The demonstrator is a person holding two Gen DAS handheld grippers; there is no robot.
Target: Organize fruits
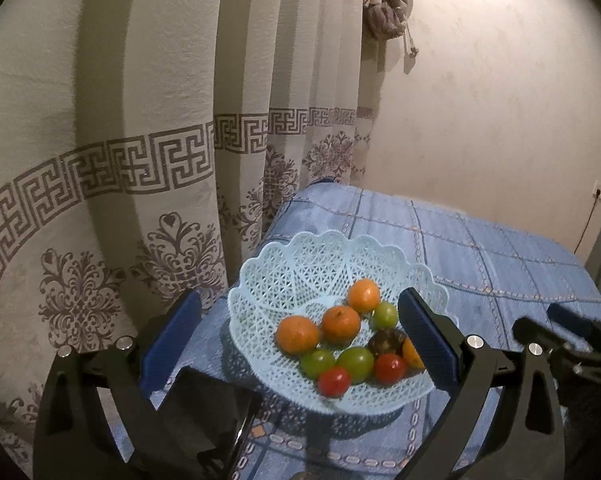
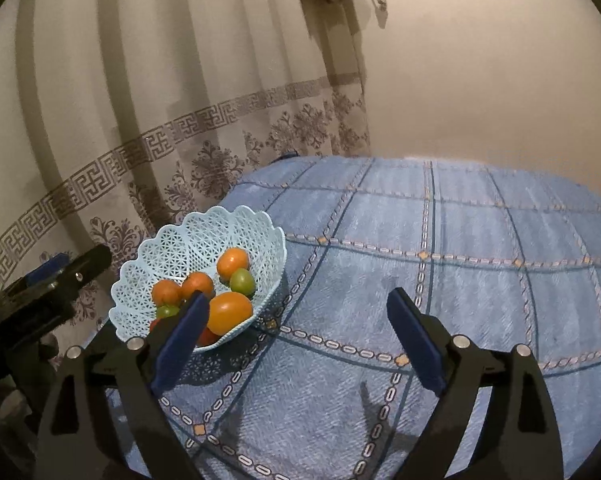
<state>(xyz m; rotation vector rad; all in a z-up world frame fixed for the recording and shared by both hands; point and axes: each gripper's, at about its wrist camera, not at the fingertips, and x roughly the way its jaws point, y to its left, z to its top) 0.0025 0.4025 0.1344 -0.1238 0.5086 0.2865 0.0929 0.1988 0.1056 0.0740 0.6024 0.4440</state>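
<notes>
A pale blue lattice basket [image 1: 300, 264] [image 2: 188, 236] stands near the left edge of the table and holds all the fruit. Inside lie oranges [image 1: 298, 334] [image 2: 232, 263], green fruits [image 1: 355, 364] [image 2: 242, 281], red tomatoes [image 1: 334, 381] and one dark brown fruit [image 1: 386, 340]. A larger orange fruit [image 2: 229, 311] rests by the near rim. My left gripper [image 1: 300, 320] hangs open above the basket, nothing between its blue pads. My right gripper [image 2: 296, 320] is open over bare cloth just right of the basket. Its left pad [image 2: 184, 336] overlaps the basket's near rim in the right wrist view.
A blue checked tablecloth [image 2: 440, 280] covers the table. A patterned curtain [image 1: 120, 160] hangs close behind the basket on the left, and a plain wall [image 1: 480, 100] runs behind the table. The right gripper shows at the left wrist view's right edge [image 1: 568, 332].
</notes>
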